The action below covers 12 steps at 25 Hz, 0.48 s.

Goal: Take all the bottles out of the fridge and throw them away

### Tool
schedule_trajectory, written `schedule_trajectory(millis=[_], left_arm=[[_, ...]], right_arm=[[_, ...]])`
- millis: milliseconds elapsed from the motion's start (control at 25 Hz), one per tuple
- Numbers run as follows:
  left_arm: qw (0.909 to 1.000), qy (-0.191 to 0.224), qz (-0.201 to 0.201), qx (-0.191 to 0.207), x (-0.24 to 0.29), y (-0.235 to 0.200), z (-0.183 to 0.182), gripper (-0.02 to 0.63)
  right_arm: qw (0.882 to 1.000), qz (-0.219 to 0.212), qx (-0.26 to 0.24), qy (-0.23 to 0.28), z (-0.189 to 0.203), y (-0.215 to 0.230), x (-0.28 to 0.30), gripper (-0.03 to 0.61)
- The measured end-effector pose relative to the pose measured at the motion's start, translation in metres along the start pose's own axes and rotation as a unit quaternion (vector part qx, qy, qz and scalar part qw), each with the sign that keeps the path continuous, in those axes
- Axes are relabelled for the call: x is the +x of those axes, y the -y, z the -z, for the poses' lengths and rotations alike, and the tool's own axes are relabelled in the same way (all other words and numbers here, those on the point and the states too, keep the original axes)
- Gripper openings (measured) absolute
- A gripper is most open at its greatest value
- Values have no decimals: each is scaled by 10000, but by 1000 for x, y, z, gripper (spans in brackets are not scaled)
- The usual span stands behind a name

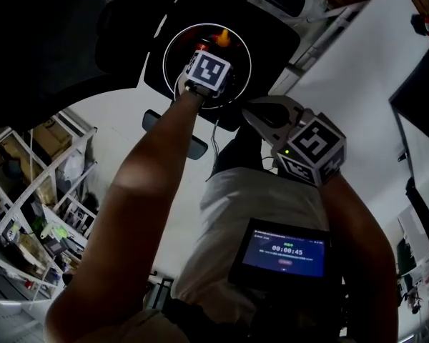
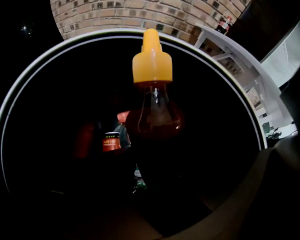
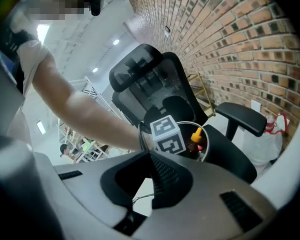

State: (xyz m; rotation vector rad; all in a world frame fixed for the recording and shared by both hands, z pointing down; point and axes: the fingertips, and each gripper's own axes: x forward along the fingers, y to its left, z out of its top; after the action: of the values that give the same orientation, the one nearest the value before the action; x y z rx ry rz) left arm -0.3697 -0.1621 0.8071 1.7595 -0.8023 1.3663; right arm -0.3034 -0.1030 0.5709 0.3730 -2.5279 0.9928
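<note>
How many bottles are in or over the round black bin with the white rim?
2: a clear yellow-capped bottle of red liquid in the left gripper over the black bin; a red-labelled bottle inside. The dark may hide more.

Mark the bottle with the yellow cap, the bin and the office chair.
bottle (image 2: 151, 59): left gripper view, on its yellow cap.
bin (image 2: 105, 33): left gripper view, on its white rim.
office chair (image 3: 140, 71): right gripper view, on its black back.
</note>
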Motion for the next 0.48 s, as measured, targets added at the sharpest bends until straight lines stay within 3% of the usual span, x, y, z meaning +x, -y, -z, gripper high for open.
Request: schedule_trajectory(millis=[240,480], left_arm=[[9961,-126,207,-853,18,-5,11,296],[9962,-528,-435,-538,29,-25,19,293]], right_arm=[[9999,-24,102,20,9,1,-9,-12],[9999,-72,122,-27,23,4,-12,-12]])
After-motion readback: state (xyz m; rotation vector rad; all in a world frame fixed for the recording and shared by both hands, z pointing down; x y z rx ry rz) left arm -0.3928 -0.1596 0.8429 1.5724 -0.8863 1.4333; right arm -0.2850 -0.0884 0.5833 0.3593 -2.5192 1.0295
